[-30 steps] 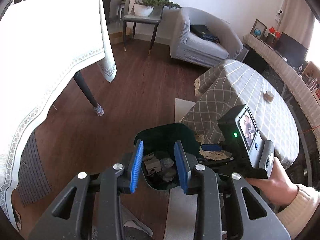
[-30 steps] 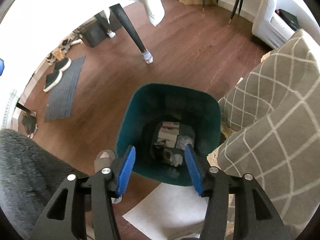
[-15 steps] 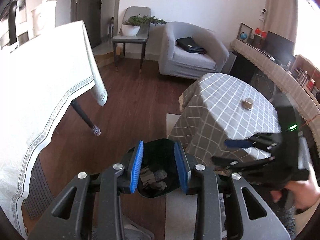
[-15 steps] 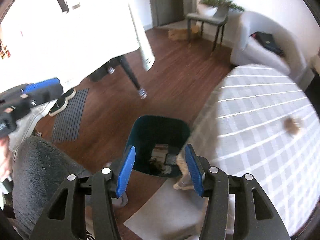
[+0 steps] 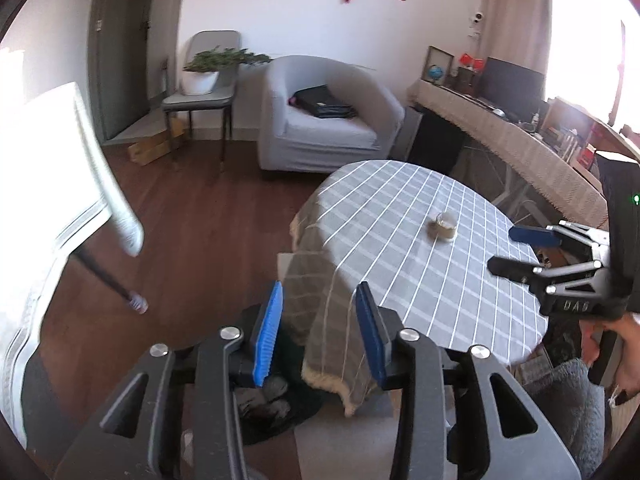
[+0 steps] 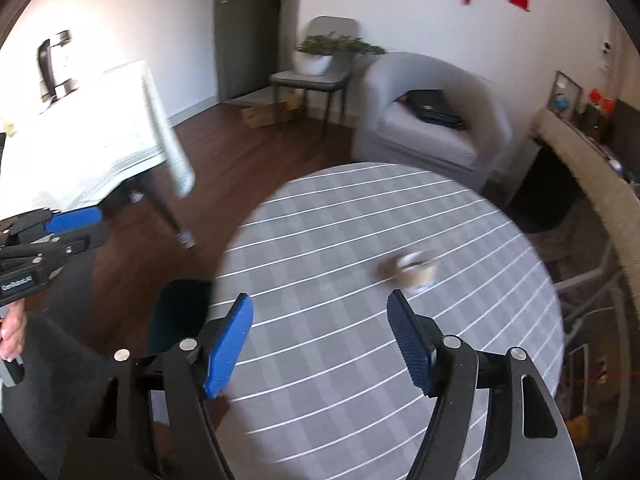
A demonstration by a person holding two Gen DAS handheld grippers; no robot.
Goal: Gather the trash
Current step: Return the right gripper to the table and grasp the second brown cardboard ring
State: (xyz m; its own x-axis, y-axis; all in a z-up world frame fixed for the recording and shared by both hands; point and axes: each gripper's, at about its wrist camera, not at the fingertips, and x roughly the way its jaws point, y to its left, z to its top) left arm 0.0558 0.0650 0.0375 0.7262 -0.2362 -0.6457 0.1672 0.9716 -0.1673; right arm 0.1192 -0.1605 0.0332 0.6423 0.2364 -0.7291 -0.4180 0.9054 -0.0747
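**Grippers empty above the round table**

Trash, a small brownish scrap (image 6: 414, 271), lies on the checked tablecloth (image 6: 340, 340) just beyond the right gripper (image 6: 320, 340), a little past the tip of its right-hand finger; it is blurred. That gripper's jaws stand wide apart with nothing between them. The left gripper (image 5: 318, 332) is also spread and empty, its fingers framing the cloth's hanging edge. Below and slightly left of them sits the dark bin (image 5: 276, 404) with crumpled pieces inside.
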